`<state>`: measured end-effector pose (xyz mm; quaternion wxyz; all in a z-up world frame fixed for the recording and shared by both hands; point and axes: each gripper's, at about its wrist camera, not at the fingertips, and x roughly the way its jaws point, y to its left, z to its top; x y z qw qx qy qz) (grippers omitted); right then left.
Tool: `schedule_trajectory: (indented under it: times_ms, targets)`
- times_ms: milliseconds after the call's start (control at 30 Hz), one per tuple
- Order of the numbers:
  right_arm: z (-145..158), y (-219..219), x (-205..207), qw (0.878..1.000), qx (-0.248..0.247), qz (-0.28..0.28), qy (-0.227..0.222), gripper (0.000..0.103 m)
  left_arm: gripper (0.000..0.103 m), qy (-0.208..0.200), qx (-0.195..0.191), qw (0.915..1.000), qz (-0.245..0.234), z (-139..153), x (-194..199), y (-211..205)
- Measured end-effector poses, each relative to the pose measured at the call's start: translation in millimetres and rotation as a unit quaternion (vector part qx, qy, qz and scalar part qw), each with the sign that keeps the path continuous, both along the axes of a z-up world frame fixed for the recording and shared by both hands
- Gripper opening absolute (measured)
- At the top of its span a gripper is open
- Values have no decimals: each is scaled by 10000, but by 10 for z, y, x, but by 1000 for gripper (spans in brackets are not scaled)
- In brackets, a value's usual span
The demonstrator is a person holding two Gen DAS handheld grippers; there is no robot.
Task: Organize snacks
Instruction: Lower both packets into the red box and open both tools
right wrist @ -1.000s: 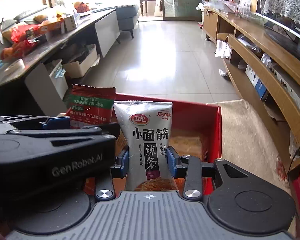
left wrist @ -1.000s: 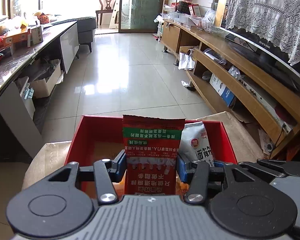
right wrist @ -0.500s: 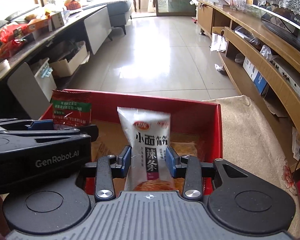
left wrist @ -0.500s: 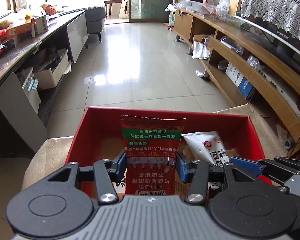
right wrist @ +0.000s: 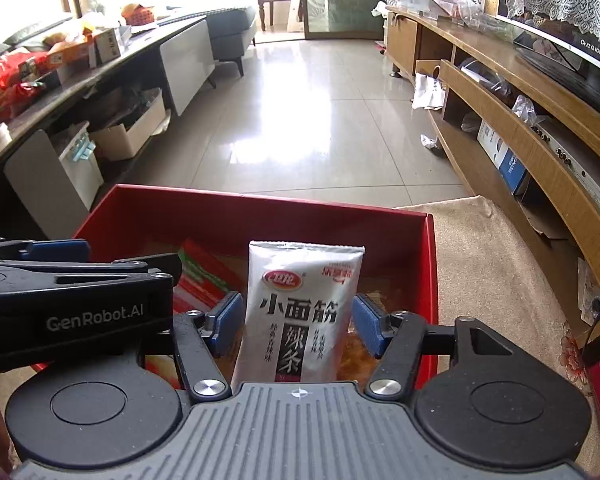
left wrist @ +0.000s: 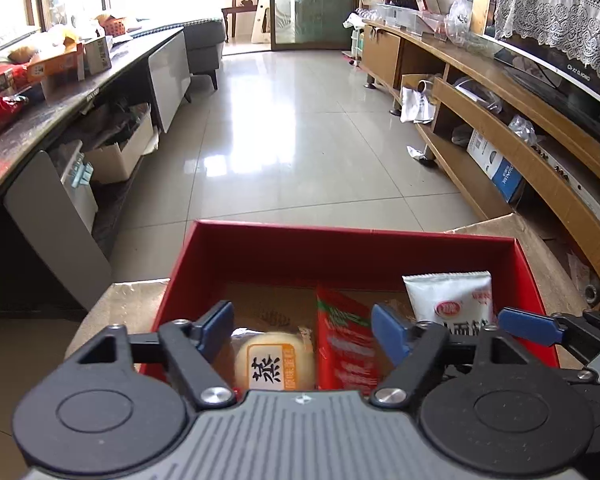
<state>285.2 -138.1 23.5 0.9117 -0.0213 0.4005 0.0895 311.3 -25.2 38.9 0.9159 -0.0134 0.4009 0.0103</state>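
We note both tools just opened: left tool point(left wrist: 302, 322) clear of red packet point(left wrist: 342, 344), right tool point(right wrist: 298, 324) clear of white packet point(right wrist: 300, 312); both released inside red box point(left wrist: 340, 248).

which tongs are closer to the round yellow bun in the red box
Left. The round yellow bun lies between the left tongs' open pads; the right tongs sit farther right, open around the silver packet.

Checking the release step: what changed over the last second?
Both grippers have just been opening. The left gripper let go of the red packet, which now lies in the red box. The right gripper freed the silver packet, still standing between its pads. The box stayed put.
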Motion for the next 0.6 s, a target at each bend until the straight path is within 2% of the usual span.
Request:
schedule_trajectory:
  times_ms: [200, 333, 600]
  targets:
    - [24, 7, -14, 9999, -41, -34, -93, 73, 76, -60, -34, 10000, 52, 43, -30, 27]
    - [54, 6, -26, 9997, -136, -54, -211, 79, 76, -99, -20, 9999, 72, 78, -62, 51]
    - [140, -1, -76, 9994, -160, -111, -297, 81, 77, -201, -70, 9997, 138, 165, -150, 88]
